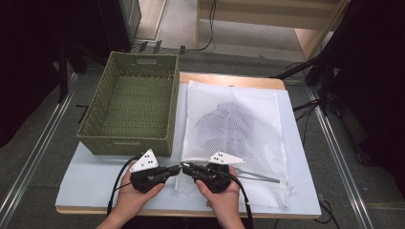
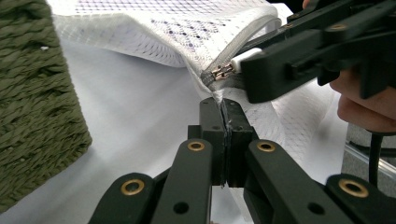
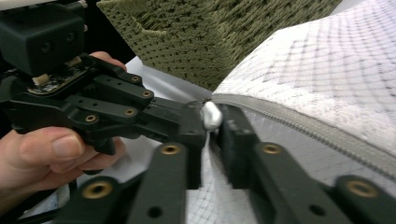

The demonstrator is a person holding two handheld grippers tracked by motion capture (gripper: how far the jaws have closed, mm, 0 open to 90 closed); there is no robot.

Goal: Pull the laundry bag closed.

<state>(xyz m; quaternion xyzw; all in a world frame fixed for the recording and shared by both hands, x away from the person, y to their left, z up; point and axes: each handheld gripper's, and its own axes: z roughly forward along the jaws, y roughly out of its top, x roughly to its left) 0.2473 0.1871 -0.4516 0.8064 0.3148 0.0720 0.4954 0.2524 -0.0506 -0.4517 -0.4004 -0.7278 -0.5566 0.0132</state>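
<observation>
1. The mesh laundry bag (image 1: 239, 129) lies flat on the white sheet (image 1: 95, 176) that covers the bench, in the right half, with a dark garment (image 1: 229, 119) visible inside it.
2. The green woven basket (image 1: 131, 107) stands at the bench's far left corner, just beside the bag.
3. Both grippers meet at the bag's near left corner, close to the bench's front edge.
4. The left gripper (image 2: 223, 121) has its fingers closed on a fold of mesh just below the zipper end.
5. The right gripper (image 3: 212, 128) has its fingers closed on the white zipper pull (image 3: 211, 115); the zipper (image 3: 303, 128) runs away from it along the bag's edge.
</observation>
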